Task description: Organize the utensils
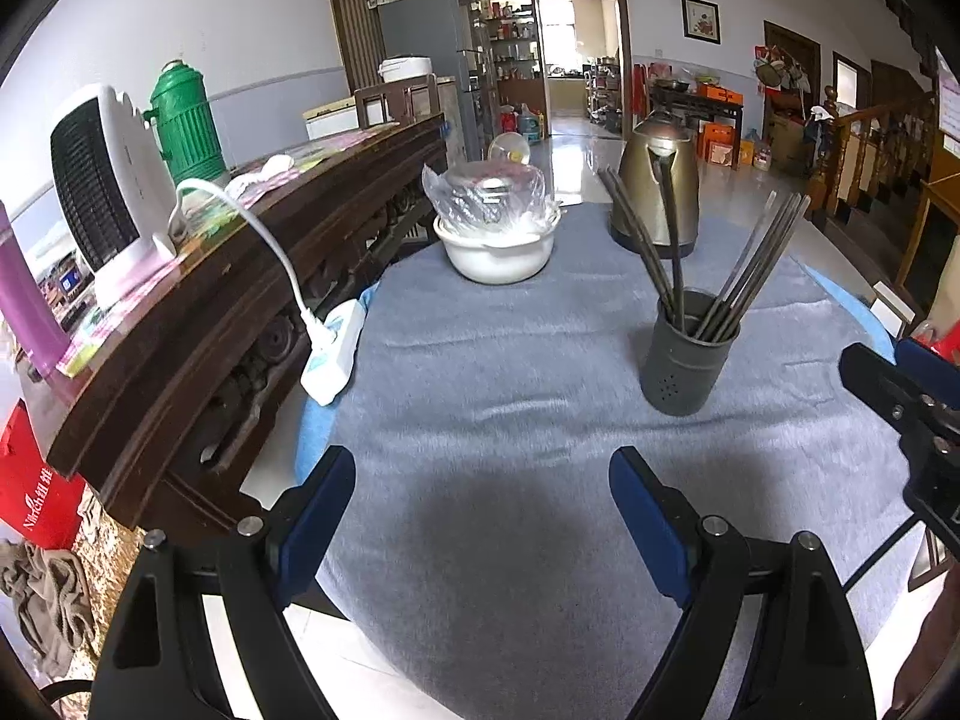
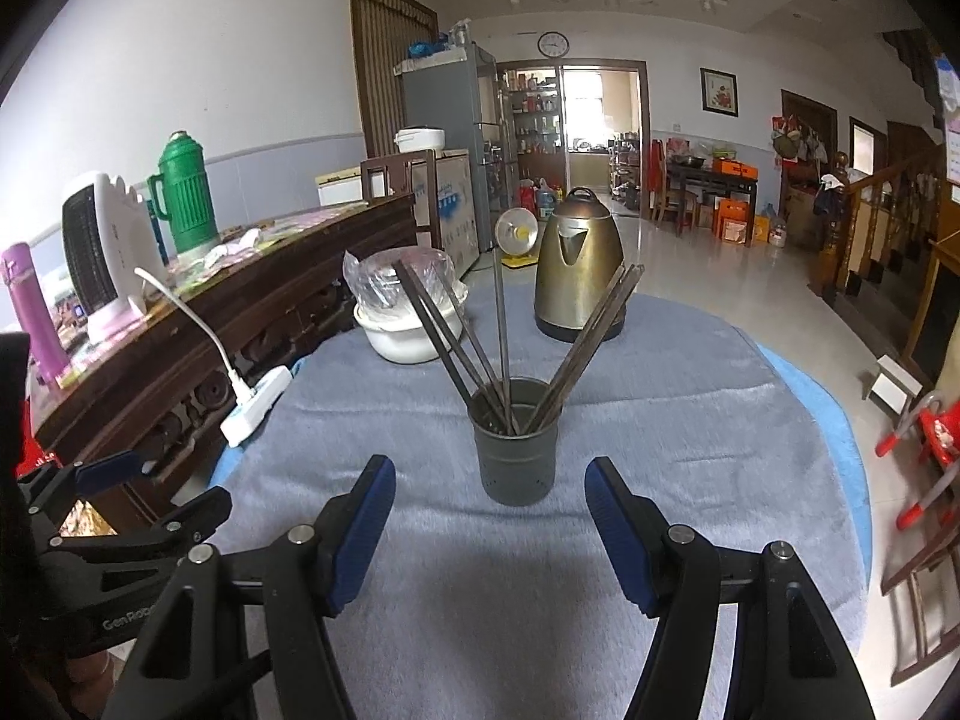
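- A round table under a grey cloth [image 2: 660, 420] fills the near part of a cluttered living room, a kitchen doorway far behind.
- The dark utensil holder [image 2: 517, 441] stands upright near the table's middle, the chopsticks [image 2: 564, 348] fanned left and right inside it; no loose utensil shows on the cloth.
- The right gripper [image 2: 489, 531] hovers just short of the holder, jaws wide and empty, lined up with it.
- The left gripper [image 1: 483, 519] hangs over bare cloth to the holder's left, also spread wide, gripping nothing.
- Judged from here, a clean step would close squarely on the holder's wall below the rim, without knocking the leaning sticks.
- A brass kettle [image 2: 579, 267] and a covered white bowl [image 2: 402, 330] sit farther back, well apart from the holder.
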The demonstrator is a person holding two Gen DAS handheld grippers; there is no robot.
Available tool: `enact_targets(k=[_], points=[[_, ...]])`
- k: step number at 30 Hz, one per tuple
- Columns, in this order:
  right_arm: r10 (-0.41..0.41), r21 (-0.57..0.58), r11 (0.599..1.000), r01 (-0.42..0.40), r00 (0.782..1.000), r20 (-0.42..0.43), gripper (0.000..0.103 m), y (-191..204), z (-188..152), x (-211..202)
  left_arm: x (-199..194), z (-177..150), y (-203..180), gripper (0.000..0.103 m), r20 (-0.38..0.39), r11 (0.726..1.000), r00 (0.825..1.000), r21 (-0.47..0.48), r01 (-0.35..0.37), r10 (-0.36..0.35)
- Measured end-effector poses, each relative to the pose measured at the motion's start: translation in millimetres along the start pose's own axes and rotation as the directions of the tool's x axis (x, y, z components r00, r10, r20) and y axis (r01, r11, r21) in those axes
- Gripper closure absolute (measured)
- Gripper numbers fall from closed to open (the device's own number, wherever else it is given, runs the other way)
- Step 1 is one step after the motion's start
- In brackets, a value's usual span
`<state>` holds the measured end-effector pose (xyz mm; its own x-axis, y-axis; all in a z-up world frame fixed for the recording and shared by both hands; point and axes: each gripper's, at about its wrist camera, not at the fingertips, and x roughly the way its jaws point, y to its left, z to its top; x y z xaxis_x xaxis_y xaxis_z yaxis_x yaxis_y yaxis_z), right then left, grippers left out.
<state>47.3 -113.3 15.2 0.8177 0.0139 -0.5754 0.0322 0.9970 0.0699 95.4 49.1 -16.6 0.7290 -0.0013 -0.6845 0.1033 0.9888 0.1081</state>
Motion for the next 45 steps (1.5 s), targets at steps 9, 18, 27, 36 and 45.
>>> enact_targets(k=[9, 18, 27, 36, 45], points=[[0.021, 0.023, 0.999, -0.022, 1.0, 0.018, 0.033, -25, 9, 3, -3, 19, -24, 0.016, -0.011, 1.0, 1.0, -0.005, 0.013, -0.013], [0.024, 0.026, 0.999, -0.025, 0.999, 0.031, 0.033, -50, 15, 0, -13, 29, -45, 0.016, 0.019, 1.0, 1.0, 0.008, -0.001, 0.001], [0.017, 0.03, 0.999, -0.018, 0.999, 0.043, 0.033, -46, 15, -8, -21, 28, -42, 0.016, 0.035, 1.0, 0.999, 0.018, 0.007, -0.008], [-0.004, 0.051, 0.999, 0.001, 0.998, 0.057, 0.033, -36, 11, -12, -24, 26, -39, 0.016, 0.047, 0.998, 0.999, 0.055, 0.024, -0.026], [-0.002, 0.045, 0.999, -0.001, 0.998, 0.068, 0.033, -34, 14, -6, -20, 31, -38, 0.016, 0.05, 0.998, 0.998, 0.053, 0.02, -0.023]])
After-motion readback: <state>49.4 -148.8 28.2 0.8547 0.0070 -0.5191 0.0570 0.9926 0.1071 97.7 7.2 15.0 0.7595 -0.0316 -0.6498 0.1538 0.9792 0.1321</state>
